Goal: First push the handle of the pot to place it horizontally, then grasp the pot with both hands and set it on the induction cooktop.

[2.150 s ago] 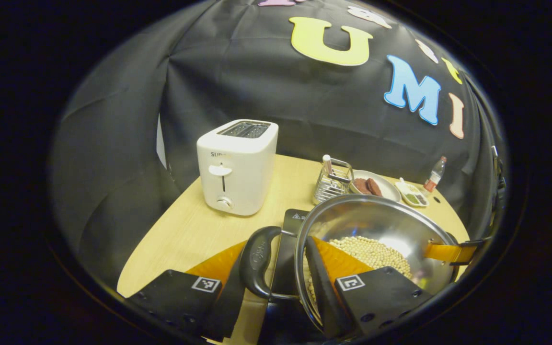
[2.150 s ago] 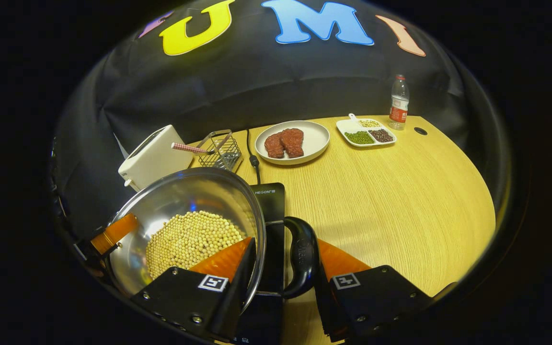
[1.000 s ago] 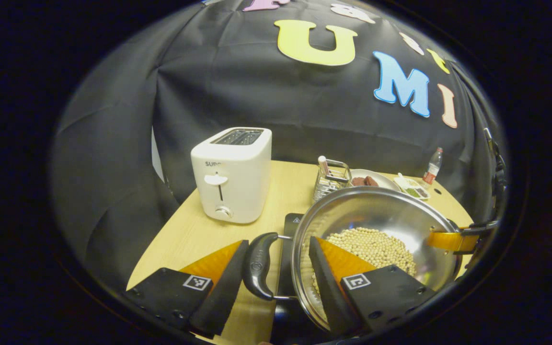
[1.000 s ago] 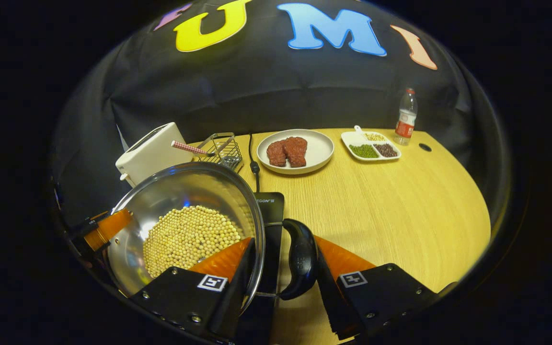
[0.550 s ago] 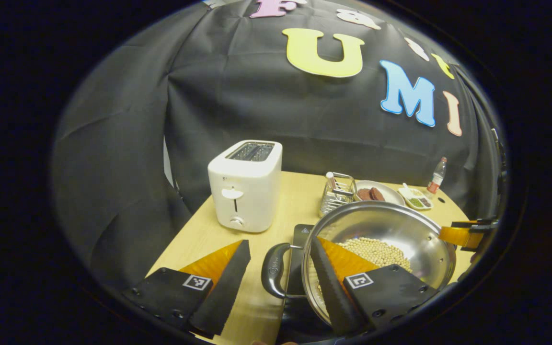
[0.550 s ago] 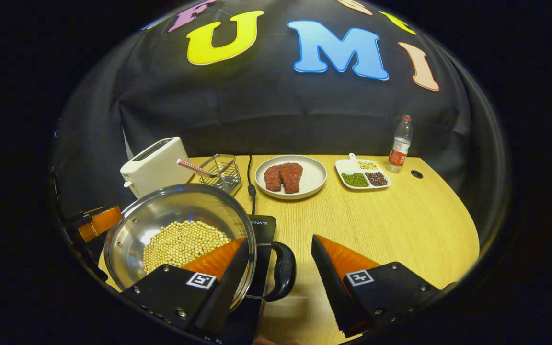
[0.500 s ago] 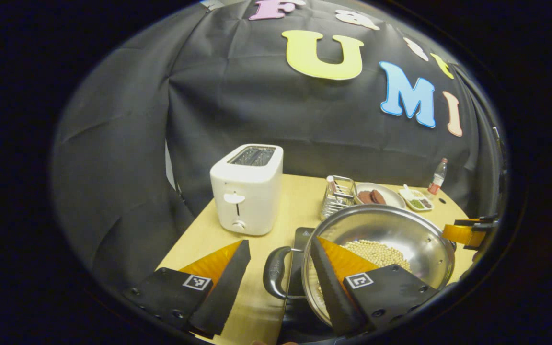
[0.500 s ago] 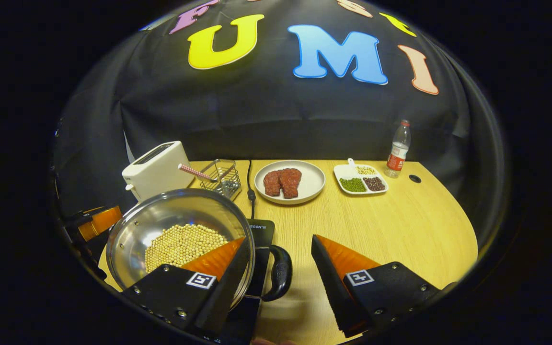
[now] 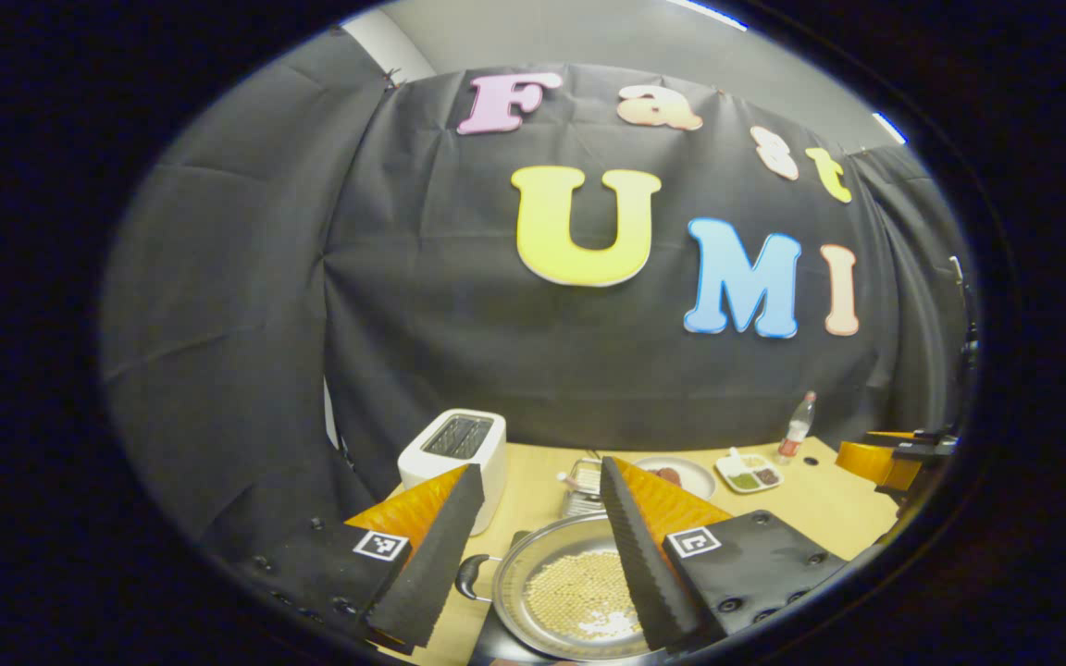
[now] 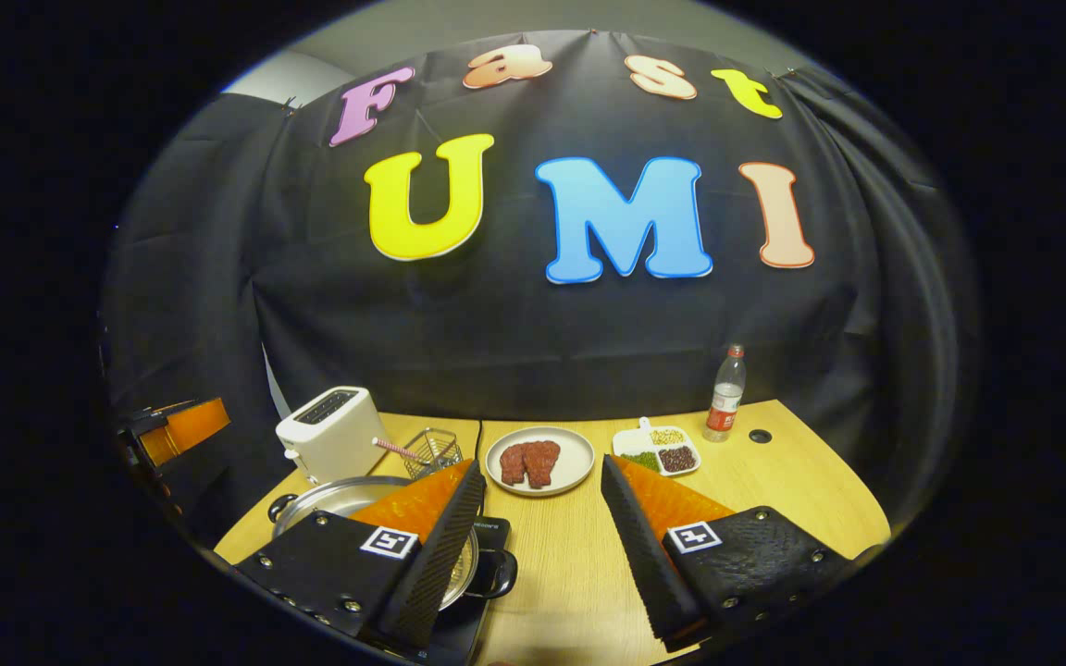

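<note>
Wooden table (image 10: 774, 499) with toaster (image 10: 329, 444), plate (image 10: 540, 462), bottle (image 10: 725, 393), cooktop (image 10: 487, 536)

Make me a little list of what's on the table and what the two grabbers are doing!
pot: steel pot with pale beans inside, sitting on the black induction cooktop
left hand-held gripper: open, above the pot, holding nothing
right hand-held gripper: open, holding nothing
toaster: white, at the table's left
plate: two pieces of meat on it
divided dish: green, dark and pale beans
bottle: upright beside the dish
wire rack: between toaster and plate
</note>
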